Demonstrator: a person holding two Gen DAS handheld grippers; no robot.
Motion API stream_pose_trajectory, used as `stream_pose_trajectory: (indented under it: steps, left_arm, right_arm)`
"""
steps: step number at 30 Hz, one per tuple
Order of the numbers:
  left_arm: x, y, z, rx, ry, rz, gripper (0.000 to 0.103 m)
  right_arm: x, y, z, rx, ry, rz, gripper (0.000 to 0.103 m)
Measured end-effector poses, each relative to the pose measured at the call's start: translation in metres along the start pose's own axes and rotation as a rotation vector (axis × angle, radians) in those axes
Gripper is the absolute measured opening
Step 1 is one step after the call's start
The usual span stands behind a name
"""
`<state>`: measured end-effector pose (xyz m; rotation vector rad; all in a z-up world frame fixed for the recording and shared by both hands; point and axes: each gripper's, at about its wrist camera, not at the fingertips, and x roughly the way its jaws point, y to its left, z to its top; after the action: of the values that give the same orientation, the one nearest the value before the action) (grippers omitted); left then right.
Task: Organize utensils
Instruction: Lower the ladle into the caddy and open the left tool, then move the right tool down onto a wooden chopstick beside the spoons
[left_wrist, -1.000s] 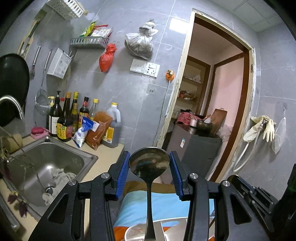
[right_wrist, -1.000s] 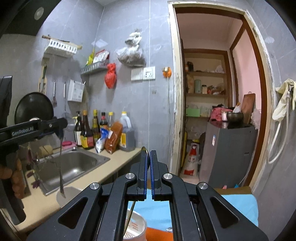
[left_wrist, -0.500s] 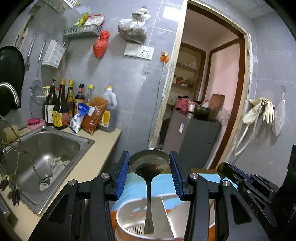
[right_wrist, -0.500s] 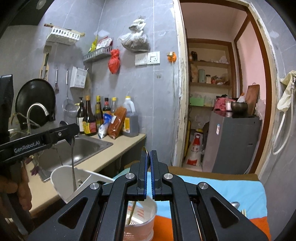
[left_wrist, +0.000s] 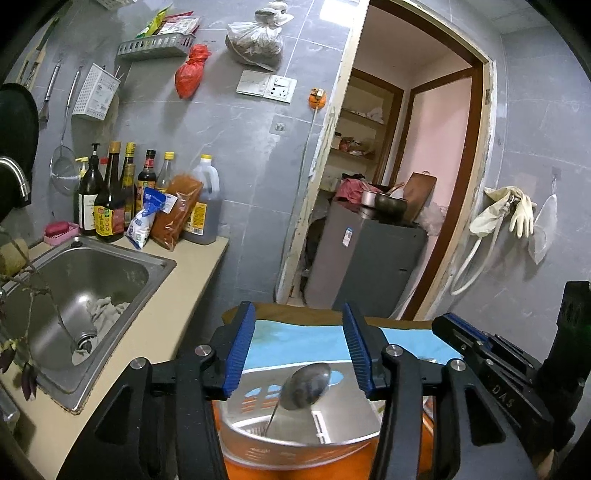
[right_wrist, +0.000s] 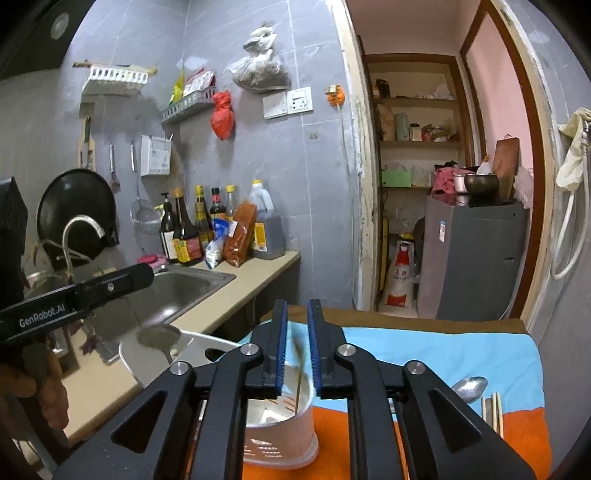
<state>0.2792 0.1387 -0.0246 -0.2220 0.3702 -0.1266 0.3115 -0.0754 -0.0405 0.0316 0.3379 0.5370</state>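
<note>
**Holder on the table, sink to its left**

The utensil holder (right_wrist: 284, 432) stands on the cloth-covered table (right_wrist: 461, 354) — a ladle (left_wrist: 304, 386) leans inside it. A spoon (right_wrist: 470, 388) and chopsticks (right_wrist: 493, 413) lie to its right. The sink (left_wrist: 85, 295) sits left, bottles (left_wrist: 110, 199) behind it.

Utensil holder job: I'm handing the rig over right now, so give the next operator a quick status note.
Left hand-held gripper: open, above the white utensil holder; the ladle leans in the holder, handle down.
Right hand-held gripper: slightly open over the holder, a thin blurred utensil between its fingers, apparently dropping in; type unclear.
Done: ladle in holder.
Left: spoon and chopsticks lie on the blue-and-orange cloth to the right.
</note>
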Motion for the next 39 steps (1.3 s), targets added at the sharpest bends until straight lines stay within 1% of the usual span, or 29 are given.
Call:
stream_pose_trajectory:
  steps: [1,2,4,5,6,7,8,9,10,11,12,13,17,19,21,24,28,32,36,39]
  left_arm:
    - [-0.002,-0.002,0.001,0.001,-0.004,0.001,0.049]
    - [-0.003,-0.004,0.003,0.004,-0.009,0.001,0.051]
    - [-0.007,-0.012,0.006,0.011,-0.026,-0.001,0.064]
    - [-0.009,-0.015,0.008,0.015,-0.034,-0.003,0.067]
    - [-0.011,-0.021,0.009,0.022,-0.043,-0.004,0.074]
    - [-0.012,-0.026,0.011,0.032,-0.051,-0.003,0.080]
    - [-0.013,-0.031,0.012,0.041,-0.061,0.002,0.084]
    - [-0.015,-0.036,0.013,0.049,-0.071,0.007,0.090]
    - [-0.016,-0.043,0.014,0.059,-0.087,0.011,0.095]
    - [-0.017,-0.049,0.014,0.066,-0.102,0.014,0.097]
    - [-0.018,-0.057,0.014,0.073,-0.118,0.017,0.098]
    - [-0.018,-0.063,0.014,0.080,-0.127,0.018,0.098]
    - [-0.016,-0.091,0.009,0.118,-0.150,0.006,0.099]
    - [-0.014,-0.104,0.006,0.135,-0.158,-0.004,0.099]
    - [-0.012,-0.119,0.001,0.151,-0.160,-0.020,0.099]
    - [-0.008,-0.139,-0.007,0.173,-0.150,-0.037,0.099]
    - [0.004,-0.168,-0.024,0.207,-0.103,-0.067,0.099]
    - [0.017,-0.189,-0.045,0.206,-0.042,-0.084,0.099]
    - [0.033,-0.209,-0.067,0.206,0.034,-0.058,0.099]
    - [0.044,-0.221,-0.083,0.208,0.081,-0.058,0.099]
  right_arm:
    - [-0.003,-0.001,0.002,0.006,-0.007,-0.001,0.019]
    - [-0.008,-0.004,0.006,0.013,-0.019,-0.006,0.019]
    - [-0.016,-0.009,0.012,0.021,-0.032,-0.017,0.021]
    - [-0.021,-0.012,0.016,0.024,-0.041,-0.023,0.022]
    - [-0.025,-0.015,0.019,0.026,-0.049,-0.030,0.027]
    - [-0.030,-0.018,0.022,0.028,-0.059,-0.039,0.034]
    - [-0.037,-0.023,0.026,0.033,-0.074,-0.050,0.040]
    - [-0.043,-0.027,0.028,0.038,-0.086,-0.058,0.051]
    - [-0.050,-0.033,0.030,0.045,-0.101,-0.071,0.056]
    - [-0.055,-0.037,0.032,0.047,-0.106,-0.080,0.059]
    - [-0.062,-0.044,0.034,0.050,-0.114,-0.096,0.068]
    - [-0.068,-0.047,0.035,0.052,-0.121,-0.105,0.074]
    - [-0.093,-0.069,0.036,0.049,-0.151,-0.160,0.085]
    - [-0.106,-0.082,0.034,0.050,-0.158,-0.187,0.096]
    - [-0.116,-0.093,0.032,0.056,-0.164,-0.209,0.103]
    - [-0.128,-0.114,0.025,0.062,-0.140,-0.238,0.103]
    - [-0.140,-0.139,0.013,0.055,-0.102,-0.268,0.103]
    - [-0.146,-0.166,-0.002,0.056,-0.057,-0.289,0.103]
    - [-0.144,-0.194,-0.019,0.069,-0.008,-0.301,0.103]
    - [-0.140,-0.214,-0.031,0.094,0.024,-0.301,0.103]
